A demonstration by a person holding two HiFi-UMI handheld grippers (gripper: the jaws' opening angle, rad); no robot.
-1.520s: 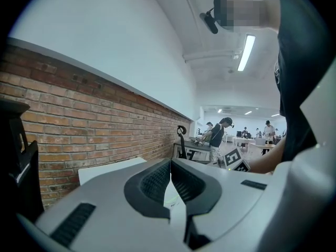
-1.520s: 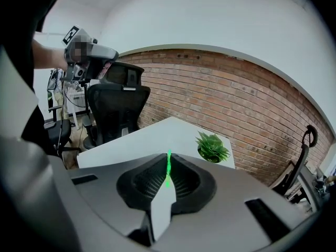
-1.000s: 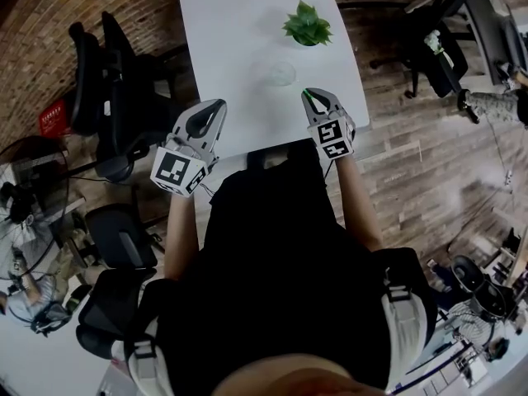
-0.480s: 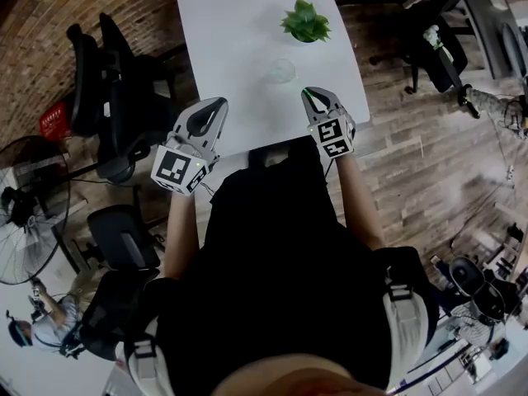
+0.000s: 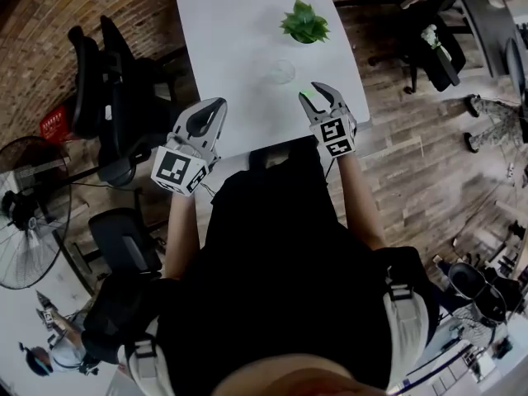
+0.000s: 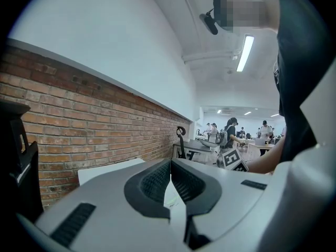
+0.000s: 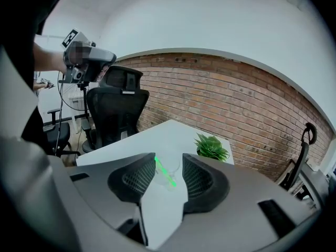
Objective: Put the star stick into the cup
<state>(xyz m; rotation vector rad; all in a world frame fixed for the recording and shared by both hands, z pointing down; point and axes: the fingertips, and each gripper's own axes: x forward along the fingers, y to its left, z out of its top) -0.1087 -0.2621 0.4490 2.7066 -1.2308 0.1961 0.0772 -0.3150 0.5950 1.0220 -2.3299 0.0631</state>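
The star stick (image 7: 165, 172) is a thin bright-green rod at the near right part of the counter (image 5: 231, 31), slanting between the jaws of the right gripper (image 7: 168, 157); its upper end sits close against the left jaw's tip, and its star end cannot be made out; whether it lies on the counter or leans on that jaw cannot be told. It looks light and stiff, likely plastic, so weight should be no trouble; the risk is rather that so narrow and smooth a rod rolls or pivots between the ribbed pads, or slips out sideways; a hold across the shaft, near the middle or a little toward the upper end, would probably leave enough free length below to steer into the cup. The right gripper's jaws have just been opening and stand wide apart, with the stick between them and neither pad pressing on it. The cup (image 5: 281, 73) is clear and small, just beyond that gripper and slightly to its left in the head view; it looks light too, so a knock from the stick or a jaw could tip or slide it; being transparent, its rim is hard to pick out. Farther along the counter stands a small green plant (image 5: 306, 23), apart from the cup. The left gripper (image 6: 169, 163) is held at the counter's near left edge, its jaws closed together on nothing. Black office chairs (image 5: 107, 81) stand left of the counter.
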